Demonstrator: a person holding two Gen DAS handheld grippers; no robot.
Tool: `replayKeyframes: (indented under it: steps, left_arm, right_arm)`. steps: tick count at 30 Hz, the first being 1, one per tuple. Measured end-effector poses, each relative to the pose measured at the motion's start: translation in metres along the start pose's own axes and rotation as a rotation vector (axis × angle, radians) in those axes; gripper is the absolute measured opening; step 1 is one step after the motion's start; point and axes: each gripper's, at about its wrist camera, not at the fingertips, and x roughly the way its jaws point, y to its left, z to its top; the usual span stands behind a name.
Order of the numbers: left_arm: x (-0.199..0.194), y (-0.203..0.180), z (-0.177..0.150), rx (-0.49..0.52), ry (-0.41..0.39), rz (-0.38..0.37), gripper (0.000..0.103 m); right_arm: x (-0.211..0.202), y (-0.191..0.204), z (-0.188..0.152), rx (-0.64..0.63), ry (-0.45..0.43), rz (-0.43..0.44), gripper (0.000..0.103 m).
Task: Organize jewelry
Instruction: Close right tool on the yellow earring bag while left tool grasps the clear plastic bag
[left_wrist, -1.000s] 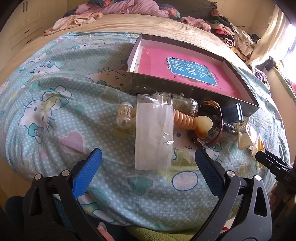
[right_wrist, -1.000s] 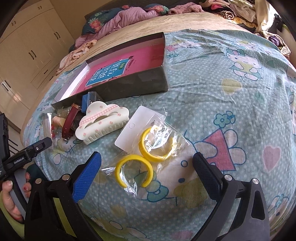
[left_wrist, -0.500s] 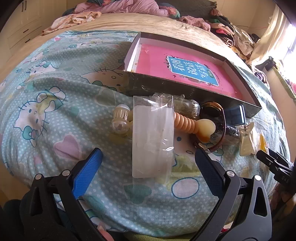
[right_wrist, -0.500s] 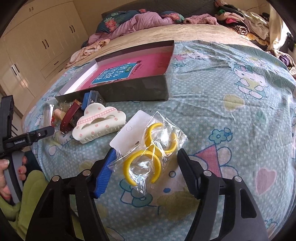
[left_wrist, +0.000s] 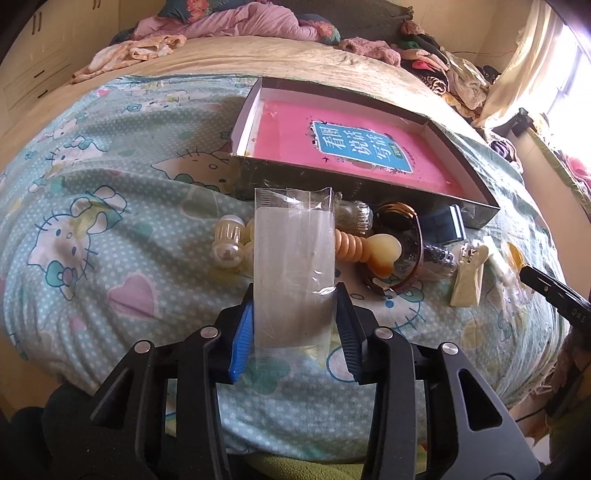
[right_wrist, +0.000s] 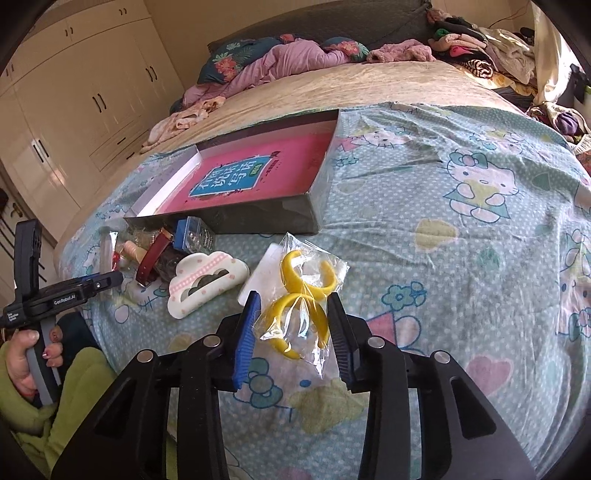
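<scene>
Pinching a clear frosted packet (left_wrist: 294, 273), left tool (left_wrist: 294, 328); right tool (right_wrist: 293, 332) grips bagged yellow hoops (right_wrist: 301, 295).

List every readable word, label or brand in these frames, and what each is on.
"看图说话写话": blue label of the pink book in the box.
"GenRobot.AI": body of the left claw.
"DAS": partly cut off, body of the right claw.
Book's small print: too blurred.
</scene>
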Motion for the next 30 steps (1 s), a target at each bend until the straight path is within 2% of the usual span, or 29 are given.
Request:
replayKeyframes:
  steps: [14,30]
  left_arm:
    - [-0.030,0.008,0.027,-0.030,-0.086,-0.029,0.032]
    - [-0.022,0.011,0.070,-0.036,-0.120,-0.038,0.032]
  right_arm:
    - [-0.025,0.000,0.025,0.001,-0.104,0.024,0.035]
    - [-0.008,0.029,0.076,-0.060,-0.176,0.087,0.035]
